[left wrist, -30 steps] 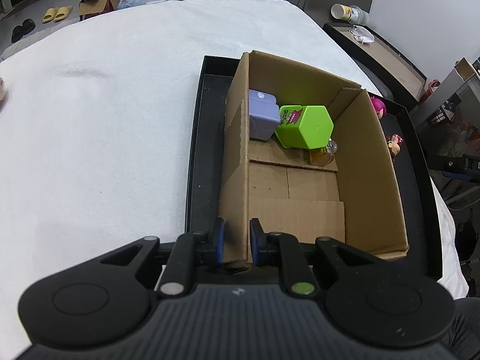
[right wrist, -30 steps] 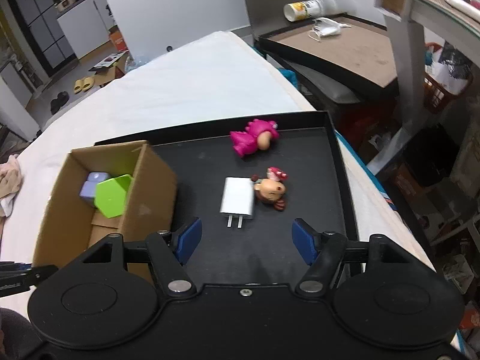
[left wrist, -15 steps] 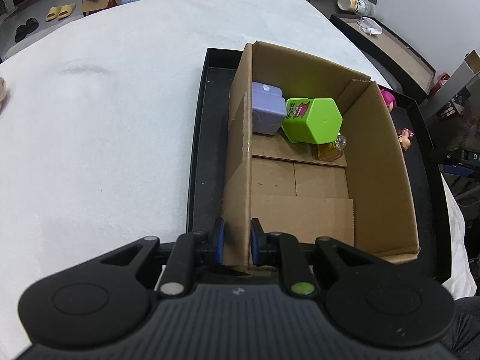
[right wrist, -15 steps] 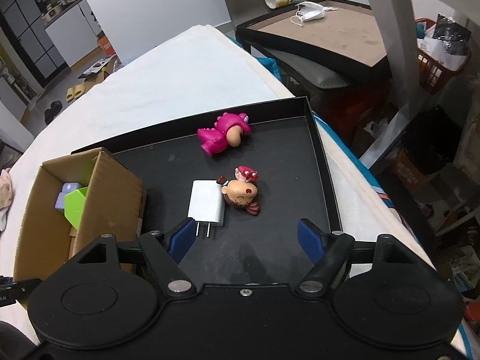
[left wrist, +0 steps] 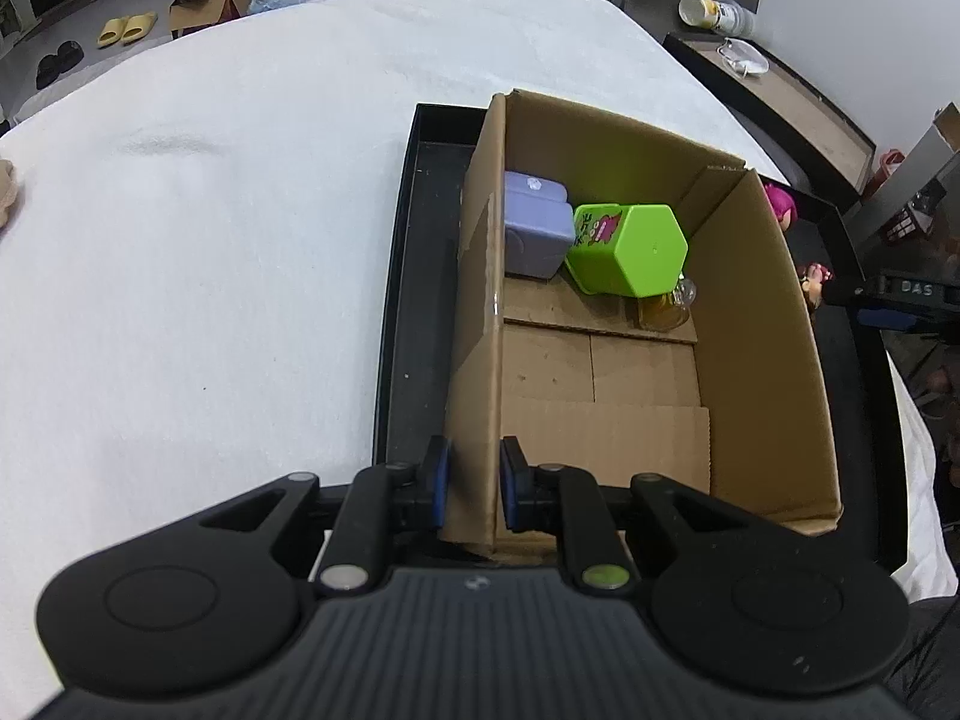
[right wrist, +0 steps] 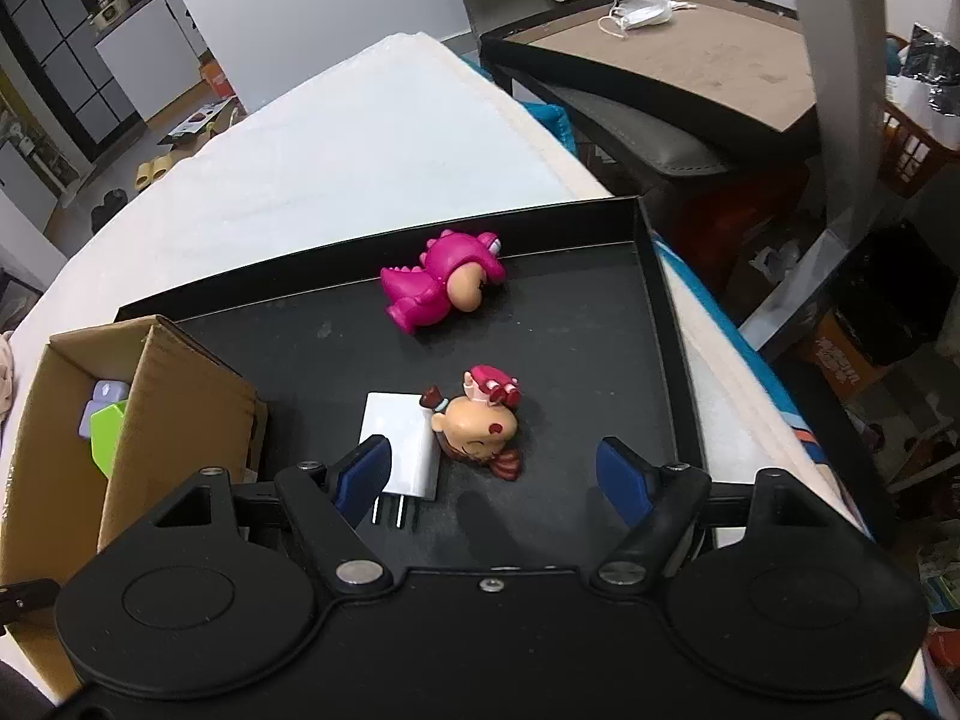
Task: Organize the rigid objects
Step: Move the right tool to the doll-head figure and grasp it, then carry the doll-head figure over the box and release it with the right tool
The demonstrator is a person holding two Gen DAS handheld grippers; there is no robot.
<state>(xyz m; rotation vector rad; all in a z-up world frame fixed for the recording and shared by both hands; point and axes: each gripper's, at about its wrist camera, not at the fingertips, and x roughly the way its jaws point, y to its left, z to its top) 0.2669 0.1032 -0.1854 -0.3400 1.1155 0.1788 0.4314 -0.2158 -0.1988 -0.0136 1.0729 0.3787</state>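
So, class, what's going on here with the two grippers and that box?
A person is sorting small things into a cardboard box on a black tray. The left gripper is clamped on the box's near wall. The right gripper is open above a white charger and a small doll, neither yet grasped.
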